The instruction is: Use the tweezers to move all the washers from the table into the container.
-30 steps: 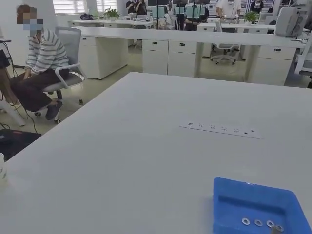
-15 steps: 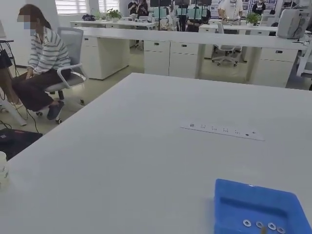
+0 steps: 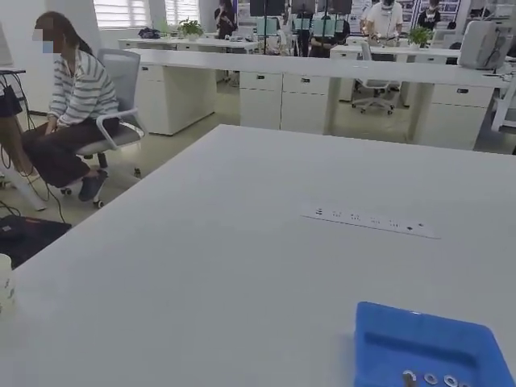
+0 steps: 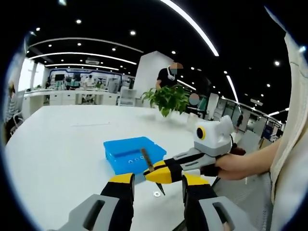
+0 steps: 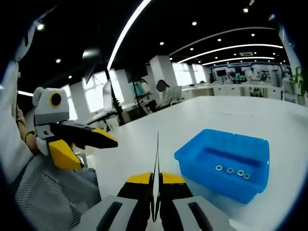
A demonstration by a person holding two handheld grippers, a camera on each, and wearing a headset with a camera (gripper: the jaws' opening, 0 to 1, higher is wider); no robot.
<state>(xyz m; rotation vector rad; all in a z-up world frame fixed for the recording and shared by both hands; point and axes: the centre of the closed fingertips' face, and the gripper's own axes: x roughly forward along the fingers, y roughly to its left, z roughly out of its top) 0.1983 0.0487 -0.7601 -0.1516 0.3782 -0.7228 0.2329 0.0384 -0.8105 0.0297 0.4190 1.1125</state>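
Observation:
A blue container (image 3: pixel 431 355) sits at the near right of the white table (image 3: pixel 242 242), with several washers (image 3: pixel 431 378) in it. In the right gripper view the same container (image 5: pixel 226 161) holds several washers (image 5: pixel 232 171). There my right gripper (image 5: pixel 156 179) is shut on thin tweezers (image 5: pixel 157 154), whose tips point up and forward, short of the container. In the left gripper view my left gripper (image 4: pixel 159 179) stands open with nothing in it. The right gripper (image 4: pixel 154 175) crosses in front of it with the tweezers (image 4: pixel 147 161). One washer (image 4: pixel 157 194) lies on the table just below them.
A white power strip (image 3: pixel 371 220) lies across the table beyond the container. A white cup (image 3: pixel 5 282) stands at the table's left edge. A person sits on a chair (image 3: pixel 113 89) off the far left. More desks (image 3: pixel 322 81) stand behind.
The head view has tilted up a little, so the container sits lower in the picture. Nothing on the table has moved.

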